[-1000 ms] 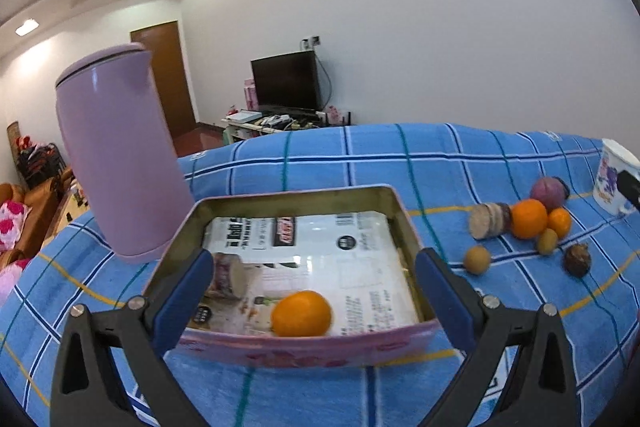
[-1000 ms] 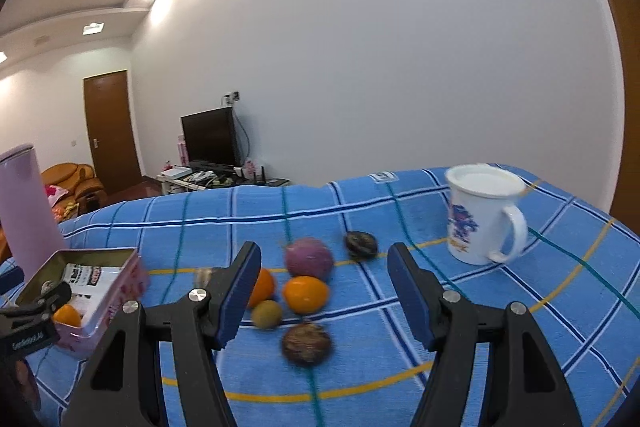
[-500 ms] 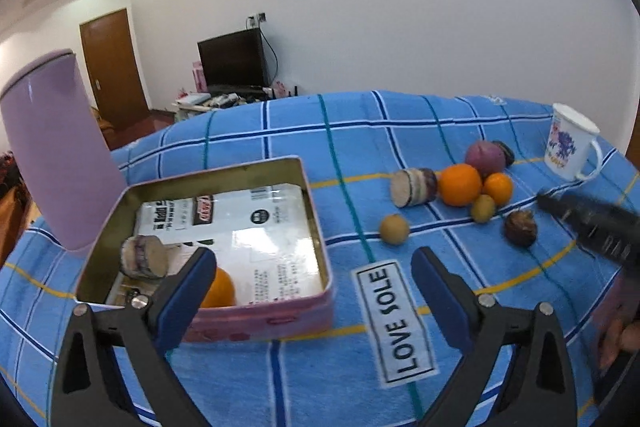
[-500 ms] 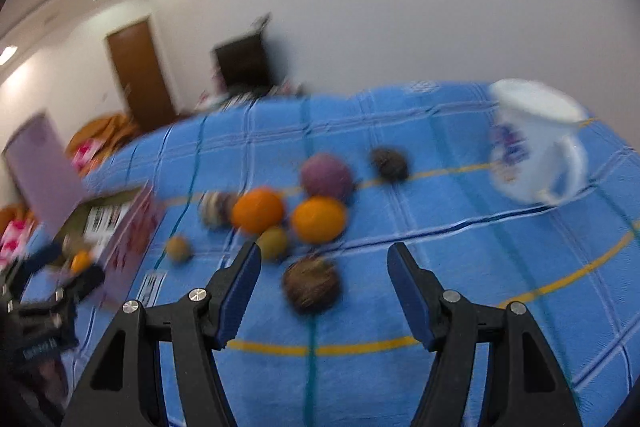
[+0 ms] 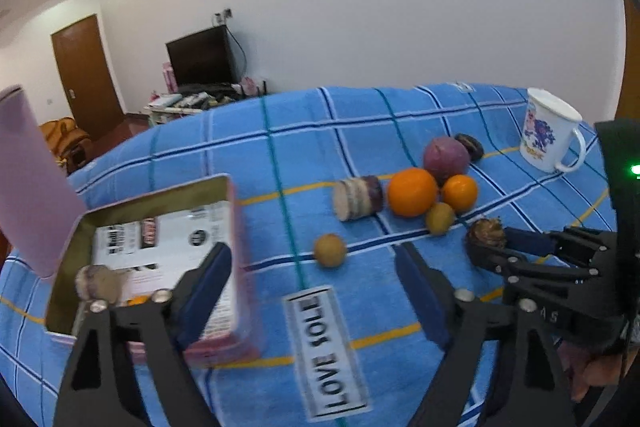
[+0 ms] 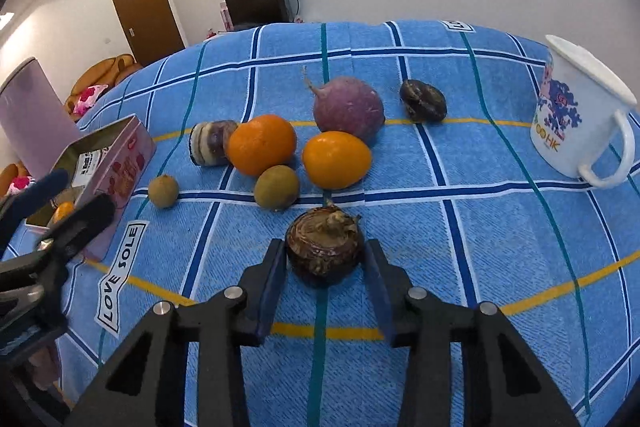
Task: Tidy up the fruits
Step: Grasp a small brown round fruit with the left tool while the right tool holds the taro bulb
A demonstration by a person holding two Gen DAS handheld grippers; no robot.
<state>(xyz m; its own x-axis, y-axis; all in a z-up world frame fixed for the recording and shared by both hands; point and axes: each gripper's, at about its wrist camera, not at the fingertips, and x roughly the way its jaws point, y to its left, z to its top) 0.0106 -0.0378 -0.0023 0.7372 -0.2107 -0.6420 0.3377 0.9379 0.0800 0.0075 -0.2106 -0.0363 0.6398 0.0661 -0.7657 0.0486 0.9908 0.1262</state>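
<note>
A dark brown water chestnut (image 6: 324,253) sits on the blue checked cloth between the fingers of my right gripper (image 6: 325,273), which has closed around it and touches both sides; it also shows in the left wrist view (image 5: 486,233). Behind it lie two oranges (image 6: 262,143) (image 6: 336,159), two small brown fruits (image 6: 277,187) (image 6: 163,190), a purple round fruit (image 6: 347,109), a cut purple piece (image 6: 210,143) and another dark chestnut (image 6: 423,101). My left gripper (image 5: 316,283) is open and empty, just right of the pink tin (image 5: 236,227), which holds an orange and a cut piece (image 5: 98,283).
A white printed mug (image 6: 580,123) stands at the right. A tall lilac kettle (image 5: 28,179) stands behind the tin at the left. A "LOVE SOLE" label (image 5: 326,345) is sewn on the cloth near the front.
My right gripper dropped down to the brown chestnut and narrowed around it. My left gripper swung right, away from above the tin.
</note>
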